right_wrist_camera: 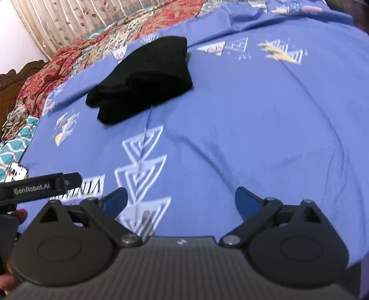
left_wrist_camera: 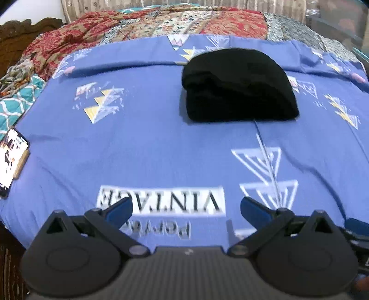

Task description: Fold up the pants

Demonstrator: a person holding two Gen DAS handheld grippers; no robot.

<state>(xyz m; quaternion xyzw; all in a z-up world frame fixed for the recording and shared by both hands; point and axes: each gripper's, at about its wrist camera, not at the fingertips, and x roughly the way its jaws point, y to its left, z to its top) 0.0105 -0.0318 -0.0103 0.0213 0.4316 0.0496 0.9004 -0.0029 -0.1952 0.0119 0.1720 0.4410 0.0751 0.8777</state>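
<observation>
we see a blue bedsheet (left_wrist_camera: pixel 161 143) spread over the bed, printed with white and yellow triangle motifs and a white label reading "vintage" (left_wrist_camera: pixel 161 200), upside down to us in the left wrist view. behind it, from about 10 to 1 o'clock, lies a red and cream patterned quilt (left_wrist_camera: pixel 129 25), and past that a leaf-print curtain (right_wrist_camera: pixel 76 20) hangs at 11 o'clock in the right wrist view. a dark carved headboard (left_wrist_camera: pixel 16 39) shows at 10 o'clock.

the black pants (left_wrist_camera: pixel 237 87) lie on the sheet as a compact folded bundle, at about 1 o'clock in the left wrist view and at 11 o'clock in the right wrist view (right_wrist_camera: pixel 143 78), well apart from both tools. layered edges show along its left side.

our left gripper (left_wrist_camera: pixel 185 207) sits low at 6 o'clock over the label, its blue-padded jaws spread wide with nothing between them. our right gripper (right_wrist_camera: pixel 181 198) is likewise spread wide and holds nothing, above the column of white triangles. the side of the left tool, marked "genrobot.ai", shows at 9 o'clock in the right wrist view.

a lit phone (left_wrist_camera: pixel 11 159) rests at the sheet's edge at 9 o'clock.
</observation>
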